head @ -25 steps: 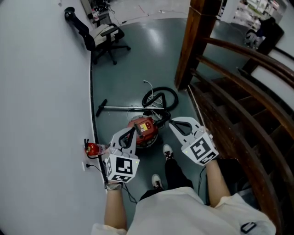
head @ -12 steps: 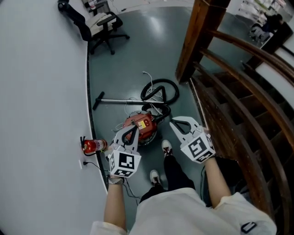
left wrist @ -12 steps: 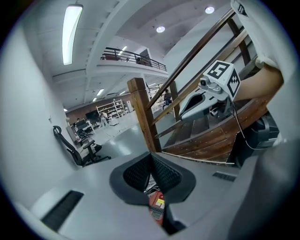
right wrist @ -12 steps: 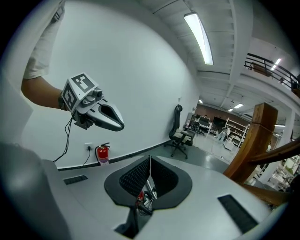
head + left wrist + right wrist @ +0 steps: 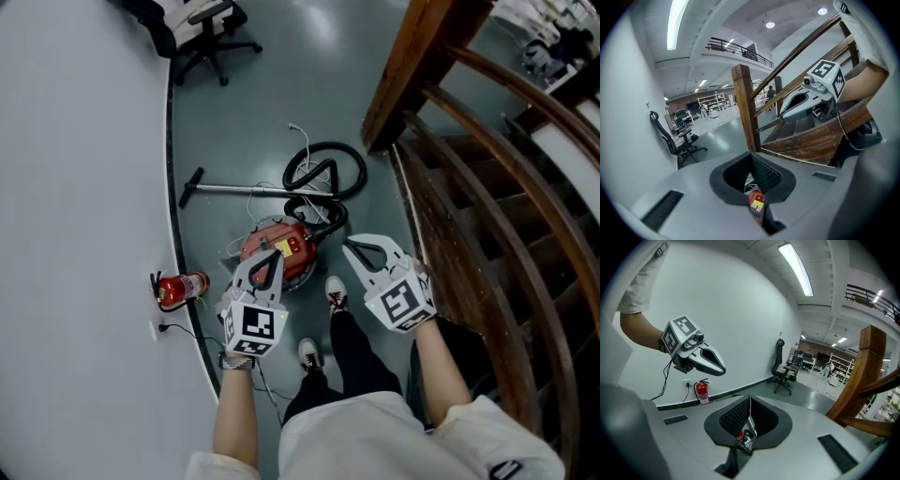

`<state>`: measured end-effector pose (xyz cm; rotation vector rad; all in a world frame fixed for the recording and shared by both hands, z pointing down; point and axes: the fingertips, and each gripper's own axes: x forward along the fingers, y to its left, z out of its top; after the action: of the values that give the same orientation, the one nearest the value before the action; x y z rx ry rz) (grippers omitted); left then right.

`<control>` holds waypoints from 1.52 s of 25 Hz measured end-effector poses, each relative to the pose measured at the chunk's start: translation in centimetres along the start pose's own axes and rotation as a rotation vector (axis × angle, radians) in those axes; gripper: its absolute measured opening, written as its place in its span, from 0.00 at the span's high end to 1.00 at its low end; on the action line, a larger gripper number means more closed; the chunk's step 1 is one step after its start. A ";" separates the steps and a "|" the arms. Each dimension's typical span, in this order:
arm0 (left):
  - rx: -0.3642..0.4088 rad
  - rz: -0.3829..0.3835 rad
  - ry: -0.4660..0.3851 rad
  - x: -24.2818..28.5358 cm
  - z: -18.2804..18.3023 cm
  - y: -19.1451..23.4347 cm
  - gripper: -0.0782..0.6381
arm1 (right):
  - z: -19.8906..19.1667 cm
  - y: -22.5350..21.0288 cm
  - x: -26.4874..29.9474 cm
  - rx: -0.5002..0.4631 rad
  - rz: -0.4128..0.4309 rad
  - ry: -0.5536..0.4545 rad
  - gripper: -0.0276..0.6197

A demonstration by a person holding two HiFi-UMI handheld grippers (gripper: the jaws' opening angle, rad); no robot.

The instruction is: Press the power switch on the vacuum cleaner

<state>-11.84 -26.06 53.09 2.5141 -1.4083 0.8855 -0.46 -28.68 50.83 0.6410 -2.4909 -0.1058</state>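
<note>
Round red canister vacuum cleaner (image 5: 298, 247) lying on grey floor (image 5: 262, 122), directly beneath left gripper (image 5: 268, 259); right gripper (image 5: 351, 247) hanging farther off. Both grippers' fingers pressing together, gripping nothing.

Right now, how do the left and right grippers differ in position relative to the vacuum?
Left gripper lines up over the red vacuum in the head view; right gripper sits off its right side, over floor. Left's own view shows the vacuum's red body past its jaws; right's shows mostly black hose. Both have jaws shut, holding nothing.
</note>
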 end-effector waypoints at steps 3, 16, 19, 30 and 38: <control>-0.020 -0.011 0.019 2.1 -1.3 0.3 0.89 | -1.5 -0.4 1.2 0.019 0.011 0.007 0.91; -0.085 -0.117 0.203 11.2 -12.1 -0.9 0.84 | -5.7 -0.4 4.5 0.098 0.044 0.042 0.91; -0.082 -0.132 0.248 13.1 -14.3 -1.1 0.82 | -6.1 -0.5 4.8 0.115 0.051 0.043 0.91; -0.141 -0.159 0.361 19.3 -22.0 -1.9 0.81 | -9.8 0.1 7.6 0.165 0.083 0.075 0.91; -0.172 -0.183 0.420 22.1 -26.0 -3.1 0.80 | -13.2 0.3 11.3 0.197 0.108 0.108 0.91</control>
<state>-11.76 -30.84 87.05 2.1264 -1.0550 1.1178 -1.68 -32.91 67.61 0.5741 -2.4437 0.2120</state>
